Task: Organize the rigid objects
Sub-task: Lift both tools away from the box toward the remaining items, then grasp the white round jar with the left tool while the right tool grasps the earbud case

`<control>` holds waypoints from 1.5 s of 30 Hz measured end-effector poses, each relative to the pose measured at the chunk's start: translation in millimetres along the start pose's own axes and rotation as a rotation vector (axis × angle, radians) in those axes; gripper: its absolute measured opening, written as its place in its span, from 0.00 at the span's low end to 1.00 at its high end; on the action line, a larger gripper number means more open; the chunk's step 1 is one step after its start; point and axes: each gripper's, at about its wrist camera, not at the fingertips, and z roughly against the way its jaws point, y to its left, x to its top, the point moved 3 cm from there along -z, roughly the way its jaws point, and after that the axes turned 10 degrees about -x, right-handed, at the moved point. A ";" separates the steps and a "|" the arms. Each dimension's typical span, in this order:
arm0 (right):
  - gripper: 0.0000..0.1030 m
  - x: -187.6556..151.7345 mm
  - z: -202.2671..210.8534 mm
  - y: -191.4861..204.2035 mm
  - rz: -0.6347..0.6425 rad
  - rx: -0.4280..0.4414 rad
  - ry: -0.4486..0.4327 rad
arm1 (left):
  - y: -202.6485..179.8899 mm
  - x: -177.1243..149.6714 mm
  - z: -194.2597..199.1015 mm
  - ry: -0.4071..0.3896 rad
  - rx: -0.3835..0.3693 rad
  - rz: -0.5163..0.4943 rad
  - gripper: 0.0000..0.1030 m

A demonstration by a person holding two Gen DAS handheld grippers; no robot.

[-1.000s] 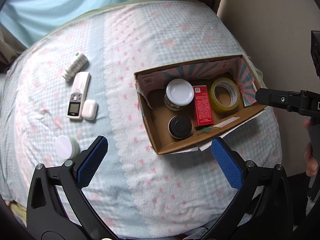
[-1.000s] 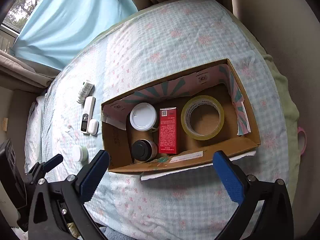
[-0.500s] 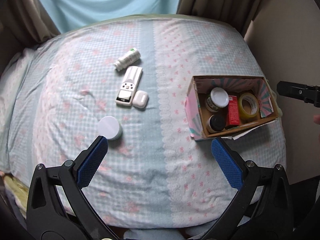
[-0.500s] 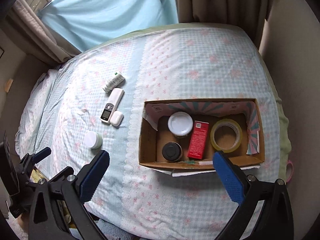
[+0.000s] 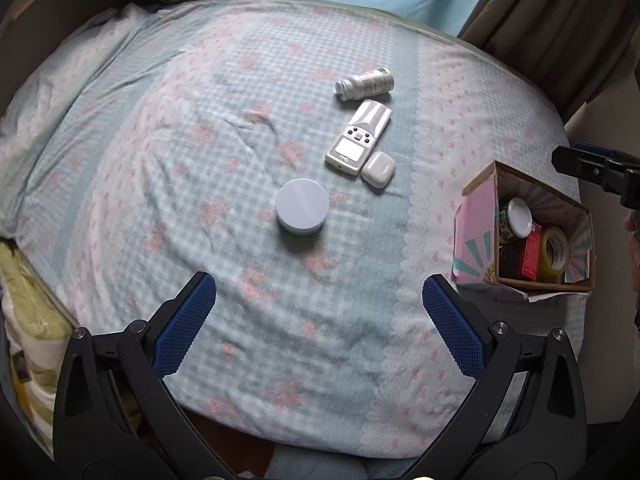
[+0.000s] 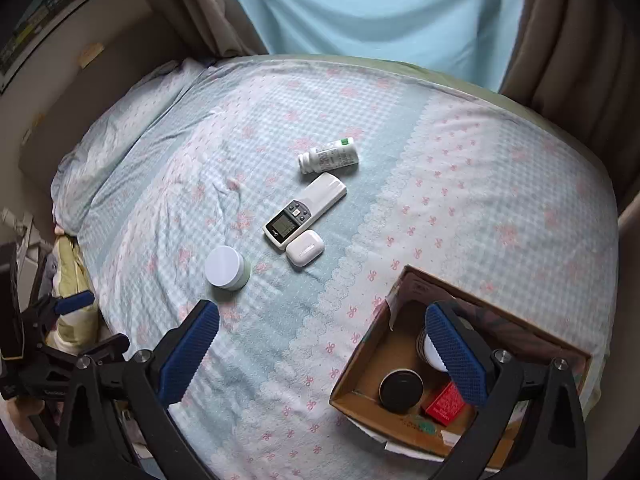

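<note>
On the checked bedspread lie a round white-lidded jar (image 5: 302,206) (image 6: 227,267), a white remote (image 5: 359,137) (image 6: 305,210), a white earbud case (image 5: 378,169) (image 6: 304,253) and a white bottle on its side (image 5: 365,83) (image 6: 329,155). A cardboard box (image 5: 476,236) (image 6: 368,364) at the right holds a white-lidded jar (image 5: 518,216), a black-lidded jar (image 6: 401,385), a red carton (image 5: 530,254) (image 6: 445,403) and a tape roll (image 5: 555,249). My left gripper (image 5: 319,326) is open and empty, in front of the round jar. My right gripper (image 6: 322,346) is open and empty, over the box's left edge.
Curtains (image 6: 360,4) hang behind the bed. A pillow bulge (image 5: 52,92) lies at the bed's left end. A folded yellow-green blanket (image 5: 28,320) sits off the near left edge. A wall stands close on the right.
Both grippers have swung left, away from the box. The loose items now sit in mid view and the box has slid to the right. Both stay open.
</note>
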 end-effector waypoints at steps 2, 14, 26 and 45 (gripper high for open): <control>1.00 9.1 -13.4 11.7 0.070 0.014 0.008 | 10.4 4.4 -13.1 0.002 0.010 0.014 1.00; 1.00 42.9 -167.4 60.7 0.388 0.003 0.118 | 51.5 16.4 -147.6 -0.039 0.040 0.085 1.00; 0.83 35.0 -258.6 88.9 0.591 -0.034 0.224 | 65.5 22.6 -216.7 -0.044 0.049 0.110 0.93; 0.55 33.4 -282.3 95.7 0.599 -0.039 0.270 | 63.6 38.3 -230.3 -0.057 0.055 0.059 0.68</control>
